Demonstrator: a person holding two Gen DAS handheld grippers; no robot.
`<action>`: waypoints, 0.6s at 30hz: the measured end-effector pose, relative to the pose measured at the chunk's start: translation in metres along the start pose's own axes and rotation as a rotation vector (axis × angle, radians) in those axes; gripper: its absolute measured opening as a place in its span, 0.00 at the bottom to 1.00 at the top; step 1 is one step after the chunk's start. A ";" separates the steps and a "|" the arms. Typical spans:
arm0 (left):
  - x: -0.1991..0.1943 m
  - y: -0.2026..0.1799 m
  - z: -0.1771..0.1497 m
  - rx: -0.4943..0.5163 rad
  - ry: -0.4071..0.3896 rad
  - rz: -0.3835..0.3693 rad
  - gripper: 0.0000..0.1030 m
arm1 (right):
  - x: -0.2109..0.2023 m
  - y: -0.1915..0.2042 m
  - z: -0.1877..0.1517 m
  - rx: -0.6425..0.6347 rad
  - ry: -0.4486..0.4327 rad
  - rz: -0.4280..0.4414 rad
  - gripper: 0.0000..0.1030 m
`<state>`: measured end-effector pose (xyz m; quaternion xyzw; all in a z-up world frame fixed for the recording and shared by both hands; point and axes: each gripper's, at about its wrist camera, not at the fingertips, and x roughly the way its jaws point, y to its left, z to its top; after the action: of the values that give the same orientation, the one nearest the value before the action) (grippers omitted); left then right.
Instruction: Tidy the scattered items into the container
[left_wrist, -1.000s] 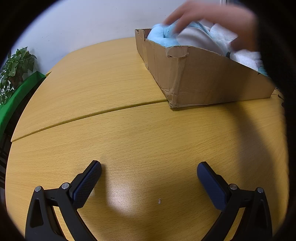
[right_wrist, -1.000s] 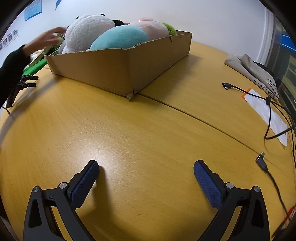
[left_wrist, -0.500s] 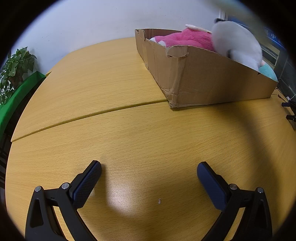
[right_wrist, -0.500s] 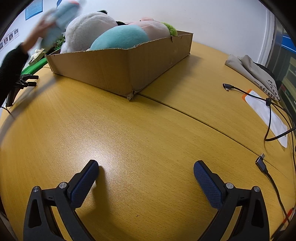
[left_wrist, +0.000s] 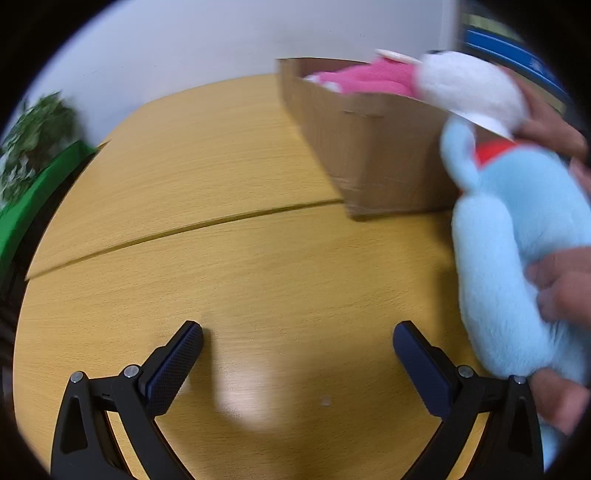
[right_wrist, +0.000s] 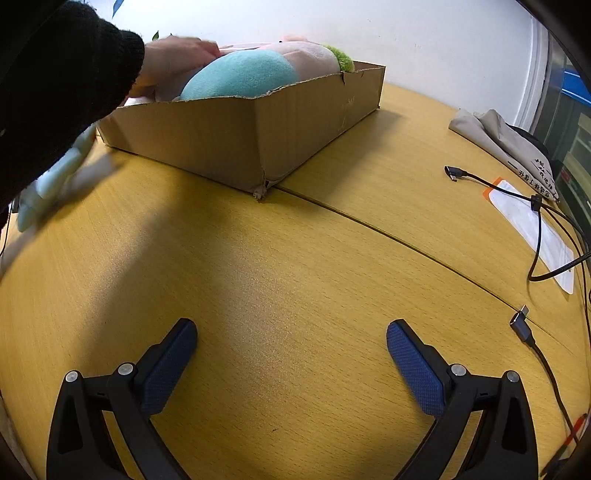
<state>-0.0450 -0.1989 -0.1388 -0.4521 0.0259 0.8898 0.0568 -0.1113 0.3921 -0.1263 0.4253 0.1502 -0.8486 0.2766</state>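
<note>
A cardboard box sits on the wooden table, with plush toys in it: a pink one, a white one and a teal one. A person's hand holds a light blue plush toy low over the table, just right of my left gripper. That gripper is open with nothing between its fingers. My right gripper is also open over bare table. A black-sleeved arm reaches into the box, its hand on the toys. The light blue plush shows blurred at far left.
USB cables and a white-and-orange packet lie at the right of the table. A beige folded cloth lies beyond them. A green plant and a green surface stand past the table's left edge.
The person's hands lifted the light blue plush out of the box and brought it down beside my left gripper. The sleeved arm now reaches into the box. The left view shifted slightly.
</note>
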 end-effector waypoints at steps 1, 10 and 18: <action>0.000 0.002 0.000 -0.015 0.000 0.012 1.00 | 0.000 0.000 0.000 0.000 0.000 0.000 1.00; 0.000 0.000 -0.001 -0.017 0.001 0.018 1.00 | 0.000 0.000 0.000 0.000 0.000 0.000 1.00; 0.001 0.002 -0.001 -0.018 0.000 0.017 1.00 | 0.001 -0.001 0.000 0.001 -0.002 0.001 1.00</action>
<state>-0.0455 -0.2008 -0.1401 -0.4525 0.0219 0.8903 0.0453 -0.1122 0.3927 -0.1266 0.4247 0.1494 -0.8489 0.2768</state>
